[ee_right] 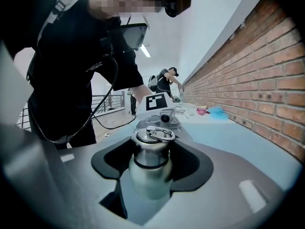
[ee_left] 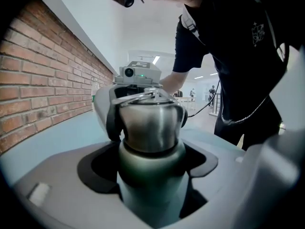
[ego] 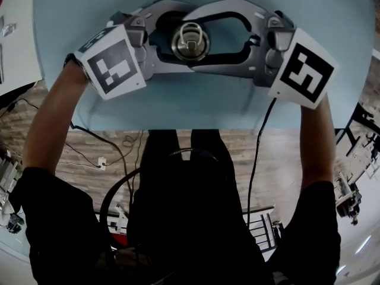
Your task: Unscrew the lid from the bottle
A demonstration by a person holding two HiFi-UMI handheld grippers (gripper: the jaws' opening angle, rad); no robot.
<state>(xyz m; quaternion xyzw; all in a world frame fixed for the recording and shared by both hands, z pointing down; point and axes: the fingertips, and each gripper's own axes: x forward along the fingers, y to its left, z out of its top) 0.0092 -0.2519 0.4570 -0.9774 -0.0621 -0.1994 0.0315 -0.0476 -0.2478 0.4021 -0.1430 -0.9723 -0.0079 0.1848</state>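
A steel bottle (ee_left: 152,180) with a silver ring-top lid (ego: 190,40) stands upright on the pale blue table (ego: 208,105). My left gripper (ego: 177,40) reaches in from the left and is shut on the bottle's body (ee_right: 150,175), low down. My right gripper (ego: 206,40) comes from the right, its jaws closed round the lid (ee_right: 152,149) at neck height. In the left gripper view the right gripper's dark pads (ee_left: 113,123) sit against the lid (ee_left: 151,123). The lid sits square on the bottle, its ring lying flat.
A brick wall (ee_right: 276,80) runs along the table's far side. Small pink and blue items (ee_right: 212,111) lie far down the table, where another person (ee_right: 167,80) bends over it. A cable (ego: 256,159) hangs off the near table edge by my legs.
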